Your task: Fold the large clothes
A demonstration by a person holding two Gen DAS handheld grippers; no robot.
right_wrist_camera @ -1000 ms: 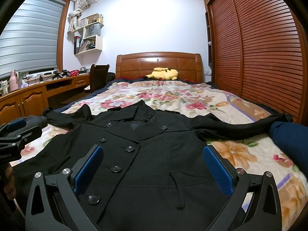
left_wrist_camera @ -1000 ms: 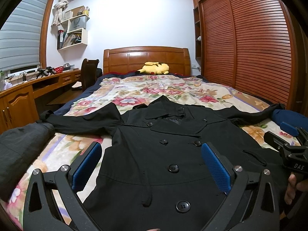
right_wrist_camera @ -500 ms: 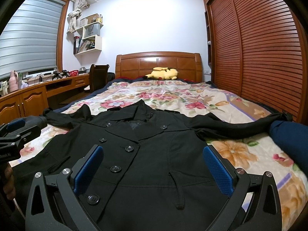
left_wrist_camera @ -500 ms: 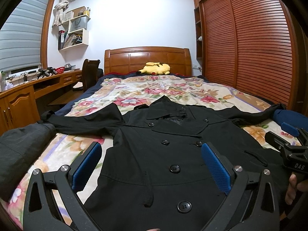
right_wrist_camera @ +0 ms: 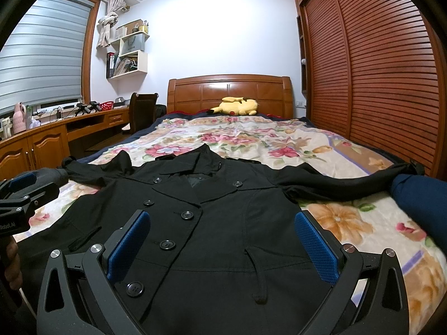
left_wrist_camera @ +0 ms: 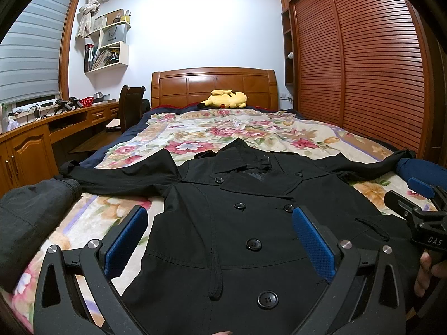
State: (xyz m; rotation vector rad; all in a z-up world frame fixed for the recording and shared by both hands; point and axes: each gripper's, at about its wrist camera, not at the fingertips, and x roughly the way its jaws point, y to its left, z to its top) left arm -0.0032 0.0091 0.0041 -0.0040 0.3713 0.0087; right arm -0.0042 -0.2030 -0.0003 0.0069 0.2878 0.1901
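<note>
- Black coat (left_wrist_camera: 237, 231) lies flat, front up, buttoned, on the flowered bedspread (left_wrist_camera: 251, 131); fills the lower centre of both frames.
- Long axis runs from frame bottom (hem end) up to the collar (left_wrist_camera: 240, 162) at mid-frame, pointing at the headboard; sleeves go out sideways to both frame edges.
- Left gripper (left_wrist_camera: 219, 241): blue pads wide apart, nothing between them, above the coat's lower front at lower centre of its frame; one pad sits over bedspread just off the coat's edge.
- Right gripper (right_wrist_camera: 222, 248): spread just as wide, holding nothing, above the coat's other half; one pad is near that side's edge.
- Left sleeve (left_wrist_camera: 117, 176) reaches to mid-left of the left view, cuff next to a dark grey bundle (left_wrist_camera: 30, 217); left gripper is nearer it.
- Right sleeve (right_wrist_camera: 335, 178) stretches to mid-right of the right view, cuff against a navy bundle (right_wrist_camera: 419, 198); right gripper is nearer it.
- Judgement: nothing folded yet; next move is probably each gripper going up and outward to its own sleeve, or down onto a side edge.
- Hidden: hem is cut off at the frame bottom behind the gripper bodies; right cuff partly behind the navy bundle.
- Gap between pads and cloth is hard to judge through the fisheye; they look clear of it, not certain.
</note>
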